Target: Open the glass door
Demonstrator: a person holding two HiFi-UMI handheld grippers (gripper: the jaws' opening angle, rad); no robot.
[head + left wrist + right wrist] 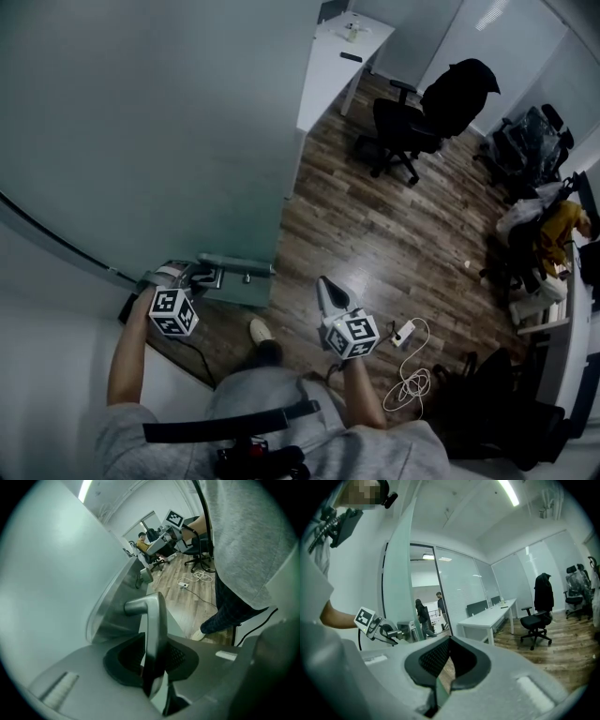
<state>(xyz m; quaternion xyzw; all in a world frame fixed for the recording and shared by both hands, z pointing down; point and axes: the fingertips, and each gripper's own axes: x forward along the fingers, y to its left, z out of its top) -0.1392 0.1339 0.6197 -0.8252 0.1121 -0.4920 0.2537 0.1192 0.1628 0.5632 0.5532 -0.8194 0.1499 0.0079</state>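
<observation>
The frosted glass door [141,122] fills the left and top of the head view, its free edge running down to a metal lock plate. A metal lever handle [236,268] sticks out from that plate. My left gripper [204,277] is shut on this handle; in the left gripper view the lever [151,616] runs between the two black pads [126,656] and both press on it. My right gripper [332,294] hangs in the air to the right of the door, over the wooden floor. Its jaws [449,640] meet at the tips with nothing in them.
A white desk [337,56] stands behind the door's edge and a black office chair [422,112] with a jacket to its right. A power strip with a coiled white cable [409,375] lies by my right foot. More chairs, bags and a seated person [562,230] line the right wall.
</observation>
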